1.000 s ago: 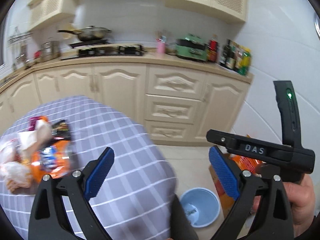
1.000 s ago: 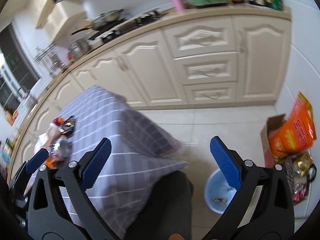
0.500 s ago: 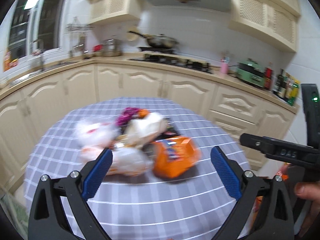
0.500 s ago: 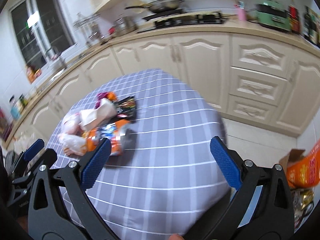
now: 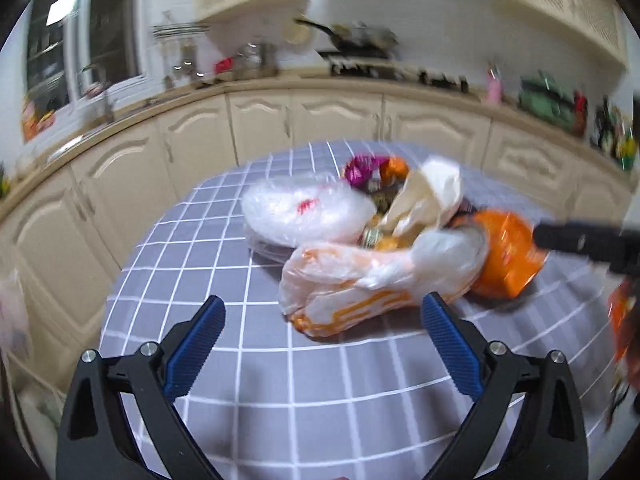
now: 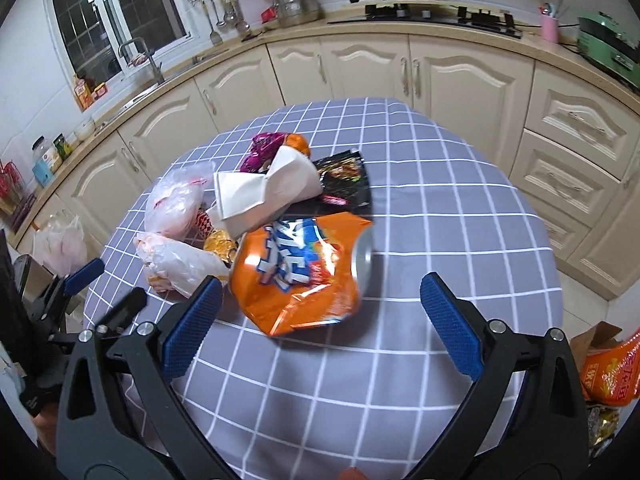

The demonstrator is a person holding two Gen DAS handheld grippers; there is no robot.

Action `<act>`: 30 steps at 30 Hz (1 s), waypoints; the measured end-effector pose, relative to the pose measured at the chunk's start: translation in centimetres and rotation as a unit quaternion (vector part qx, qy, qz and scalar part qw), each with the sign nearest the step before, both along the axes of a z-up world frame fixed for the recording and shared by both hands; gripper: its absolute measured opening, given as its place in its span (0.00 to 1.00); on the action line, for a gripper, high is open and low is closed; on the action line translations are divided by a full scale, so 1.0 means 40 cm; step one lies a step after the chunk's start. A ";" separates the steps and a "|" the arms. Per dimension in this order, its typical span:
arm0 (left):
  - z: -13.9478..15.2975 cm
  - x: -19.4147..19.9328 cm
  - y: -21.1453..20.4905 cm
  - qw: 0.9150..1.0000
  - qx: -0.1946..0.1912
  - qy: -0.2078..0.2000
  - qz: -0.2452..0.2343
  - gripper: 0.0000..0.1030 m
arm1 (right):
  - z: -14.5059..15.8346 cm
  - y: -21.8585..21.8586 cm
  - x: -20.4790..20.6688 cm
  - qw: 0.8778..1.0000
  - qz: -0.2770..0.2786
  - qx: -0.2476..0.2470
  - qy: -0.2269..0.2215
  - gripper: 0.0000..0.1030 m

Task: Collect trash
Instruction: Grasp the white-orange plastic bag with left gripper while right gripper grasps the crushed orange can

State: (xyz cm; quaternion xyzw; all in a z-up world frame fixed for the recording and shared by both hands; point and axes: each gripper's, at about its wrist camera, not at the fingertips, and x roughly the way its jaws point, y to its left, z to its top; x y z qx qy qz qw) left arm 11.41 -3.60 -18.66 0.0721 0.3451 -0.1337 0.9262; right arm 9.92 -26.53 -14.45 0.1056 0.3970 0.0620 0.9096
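Note:
A heap of trash lies on the round table with the grey checked cloth (image 6: pixel 440 216). An orange chip bag (image 6: pixel 304 272) is nearest my right gripper (image 6: pixel 316 312), which is open just short of it. Behind sit a white paper bag (image 6: pixel 264 192), a black wrapper (image 6: pixel 344 176), a purple wrapper (image 6: pixel 264 146) and clear plastic bags (image 6: pixel 172 200). In the left wrist view my left gripper (image 5: pixel 324 328) is open in front of an orange-and-clear plastic bag (image 5: pixel 368 280); the white plastic bag (image 5: pixel 304 212) and the chip bag (image 5: pixel 508 256) lie beyond.
Cream kitchen cabinets (image 6: pixel 440 68) curve behind the table, with a stove and pan on the counter (image 6: pixel 400 12). A cardboard box with snack bags (image 6: pixel 608 368) stands on the floor at the right. The other gripper's body (image 6: pixel 48 320) shows at the left edge.
Both views have swung from the floor and blue bin round to the table. The trash heap is now centred and closer to both open grippers.

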 end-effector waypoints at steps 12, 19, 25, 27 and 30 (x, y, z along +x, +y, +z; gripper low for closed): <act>-0.030 0.088 -0.058 0.996 0.008 0.045 -0.077 0.60 | -0.054 0.039 0.081 0.999 0.016 -0.014 0.024 0.94; -0.029 0.060 -0.070 0.996 0.000 0.043 -0.075 0.37 | -0.077 0.012 0.053 1.000 0.017 -0.001 0.022 0.28; -0.024 0.017 -0.065 0.997 -0.015 0.042 -0.070 0.36 | -0.077 -0.042 0.030 0.999 0.003 0.033 0.023 0.67; -0.021 0.006 -0.063 0.997 -0.019 0.040 -0.065 0.36 | -0.055 -0.046 0.020 0.999 -0.006 0.034 0.005 0.84; -0.018 -0.010 -0.056 0.998 -0.023 0.037 -0.053 0.36 | -0.025 -0.030 0.027 1.000 -0.005 0.023 -0.006 0.89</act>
